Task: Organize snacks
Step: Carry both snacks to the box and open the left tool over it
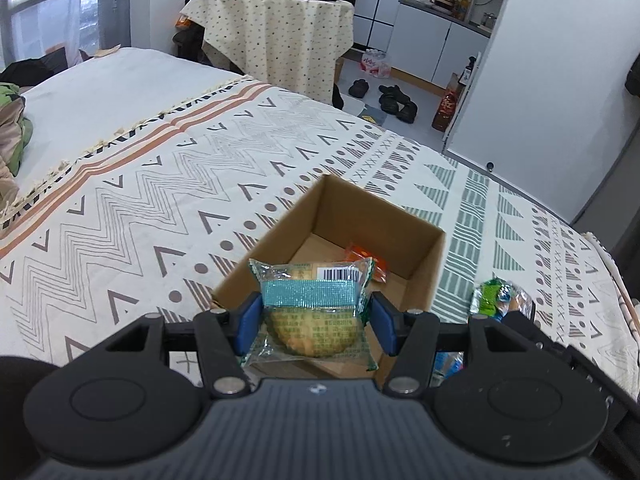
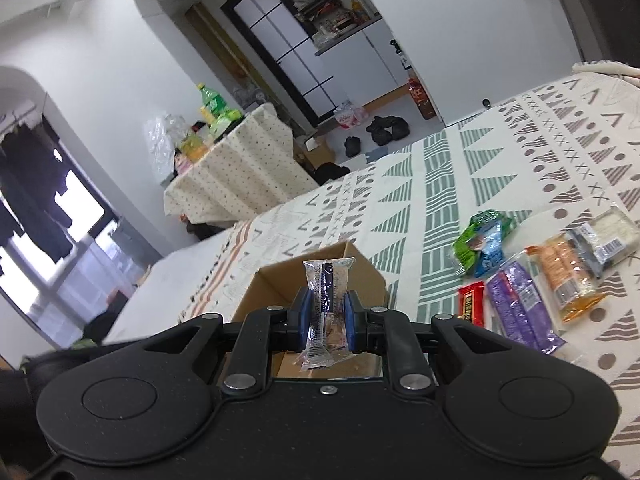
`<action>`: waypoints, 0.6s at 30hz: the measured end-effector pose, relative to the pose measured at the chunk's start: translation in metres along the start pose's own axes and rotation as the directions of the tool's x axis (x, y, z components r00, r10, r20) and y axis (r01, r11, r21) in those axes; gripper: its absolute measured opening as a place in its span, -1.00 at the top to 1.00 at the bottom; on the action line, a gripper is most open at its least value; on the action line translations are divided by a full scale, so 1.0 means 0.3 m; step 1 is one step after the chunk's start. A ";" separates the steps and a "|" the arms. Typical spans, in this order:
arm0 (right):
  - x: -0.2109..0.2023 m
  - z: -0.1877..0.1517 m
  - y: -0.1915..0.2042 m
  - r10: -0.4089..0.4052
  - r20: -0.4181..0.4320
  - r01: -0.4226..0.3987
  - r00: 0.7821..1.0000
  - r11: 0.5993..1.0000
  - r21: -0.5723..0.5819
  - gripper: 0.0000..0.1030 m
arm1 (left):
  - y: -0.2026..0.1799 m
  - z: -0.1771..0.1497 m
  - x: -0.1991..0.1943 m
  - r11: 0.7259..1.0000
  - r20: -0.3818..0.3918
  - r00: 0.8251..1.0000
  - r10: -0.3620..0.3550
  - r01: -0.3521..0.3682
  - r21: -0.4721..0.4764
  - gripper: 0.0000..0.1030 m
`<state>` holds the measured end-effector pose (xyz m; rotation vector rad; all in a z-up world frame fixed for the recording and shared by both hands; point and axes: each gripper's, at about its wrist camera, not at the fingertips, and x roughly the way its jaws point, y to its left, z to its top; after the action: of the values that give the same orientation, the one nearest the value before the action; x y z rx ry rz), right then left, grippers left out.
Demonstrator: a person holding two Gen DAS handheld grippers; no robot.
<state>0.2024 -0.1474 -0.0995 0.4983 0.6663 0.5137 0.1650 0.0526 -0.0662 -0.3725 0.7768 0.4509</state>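
My left gripper (image 1: 312, 322) clamps a green cookie packet (image 1: 310, 312) above the cardboard box (image 1: 400, 236); my right gripper (image 2: 325, 318) pinches a clear sachet (image 2: 326, 308); I should lower both inside before letting go.

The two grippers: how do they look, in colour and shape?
The left gripper and the right gripper look alike: a black plastic body with two round discs, angular black linkage arms with silver pivot pins, and blue pads on the fingers. No cables or sleeves show.

Small home studio: bed (image 1: 120, 128) with patterned throw, cloth-draped table (image 1: 276, 28), kitchenette cabinets (image 1: 452, 48), shoes (image 1: 394, 100) on floor.
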 end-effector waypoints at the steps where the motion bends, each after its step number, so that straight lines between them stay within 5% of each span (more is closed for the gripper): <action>1: 0.006 -0.003 0.008 0.001 -0.003 -0.001 1.000 1.000 -0.007 0.66 | 0.010 0.006 0.006 1.000 -0.001 1.000 0.000 0.000 -0.005 -0.10; 18: 0.137 -0.022 0.098 -0.016 -0.048 0.013 0.999 0.998 -0.066 0.65 | 0.128 0.084 0.156 0.997 -0.074 0.995 -0.064 0.061 -0.039 -0.10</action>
<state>0.2175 -0.0991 -0.1054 0.4204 0.6972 0.5334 0.1892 0.1087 -0.0901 -0.4485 0.8289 0.3946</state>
